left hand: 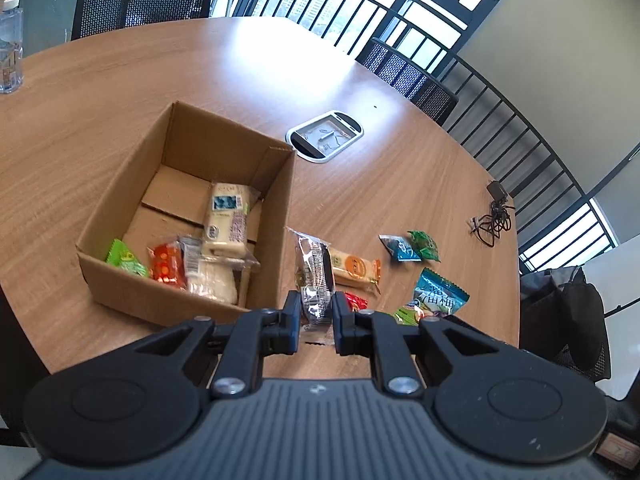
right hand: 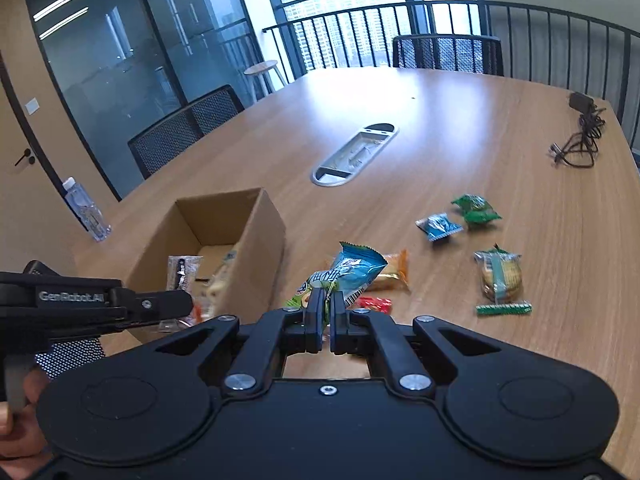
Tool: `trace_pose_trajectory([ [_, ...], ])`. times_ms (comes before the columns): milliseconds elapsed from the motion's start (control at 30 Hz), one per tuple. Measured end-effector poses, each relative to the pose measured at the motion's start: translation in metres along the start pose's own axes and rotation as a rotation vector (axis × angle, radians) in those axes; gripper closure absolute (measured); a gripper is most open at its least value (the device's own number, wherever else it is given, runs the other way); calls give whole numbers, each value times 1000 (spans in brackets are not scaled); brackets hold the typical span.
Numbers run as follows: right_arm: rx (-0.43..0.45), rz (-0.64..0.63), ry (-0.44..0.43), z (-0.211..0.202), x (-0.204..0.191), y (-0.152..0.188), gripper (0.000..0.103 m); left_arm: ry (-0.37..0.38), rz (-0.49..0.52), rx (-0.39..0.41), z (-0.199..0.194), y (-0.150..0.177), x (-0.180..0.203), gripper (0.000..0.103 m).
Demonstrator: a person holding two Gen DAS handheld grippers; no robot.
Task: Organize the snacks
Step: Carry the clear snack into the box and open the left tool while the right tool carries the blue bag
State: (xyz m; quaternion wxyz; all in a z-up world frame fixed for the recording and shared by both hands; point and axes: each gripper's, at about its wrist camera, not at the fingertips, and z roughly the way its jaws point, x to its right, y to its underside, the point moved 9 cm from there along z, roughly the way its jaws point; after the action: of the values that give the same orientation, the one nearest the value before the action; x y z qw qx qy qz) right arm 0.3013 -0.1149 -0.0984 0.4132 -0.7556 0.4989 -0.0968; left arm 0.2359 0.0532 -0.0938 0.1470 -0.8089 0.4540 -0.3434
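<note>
My left gripper is shut on a clear packet with dark contents, held just right of the open cardboard box. The box holds a cream packet, an orange-red one and a green one. In the right wrist view my right gripper is shut on the end of a teal packet, lifted off the table. The left gripper shows there from the side with its clear packet by the box. On the table lie an orange bar and a red packet.
Farther right lie a small blue packet, a green packet, a biscuit pack and a green stick. A cable hatch sits mid-table, a charger with cord far right, a water bottle left. Chairs ring the table.
</note>
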Motion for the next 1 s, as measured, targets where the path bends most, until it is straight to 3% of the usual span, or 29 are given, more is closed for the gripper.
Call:
trace_pose_trajectory([
  [500, 21, -70, -32, -1, -41, -22, 103, -39, 37, 26, -7, -36, -36, 88],
  [700, -47, -67, -38, 19, -44, -5, 103, -63, 34, 15, 1, -41, -54, 88],
  [733, -67, -59, -41, 22, -43, 0, 99, -65, 35, 12, 2, -41, -56, 88],
  [800, -114, -58, -27, 29, -41, 12, 80, -69, 39, 8, 6, -42, -58, 88],
  [833, -134, -56, -26, 31, -41, 18, 61, -72, 40, 8, 8, -42, -59, 88],
  [867, -145, -59, -23, 33, -41, 24, 49, -75, 42, 6, 9, -42, -60, 88],
  [933, -190, -55, 1, 38, -38, 36, 42, -73, 42, -1, 14, -41, -62, 88],
  [1000, -233, -48, 3, 43, -37, 48, 42, -73, 41, -6, 18, -40, -63, 88],
])
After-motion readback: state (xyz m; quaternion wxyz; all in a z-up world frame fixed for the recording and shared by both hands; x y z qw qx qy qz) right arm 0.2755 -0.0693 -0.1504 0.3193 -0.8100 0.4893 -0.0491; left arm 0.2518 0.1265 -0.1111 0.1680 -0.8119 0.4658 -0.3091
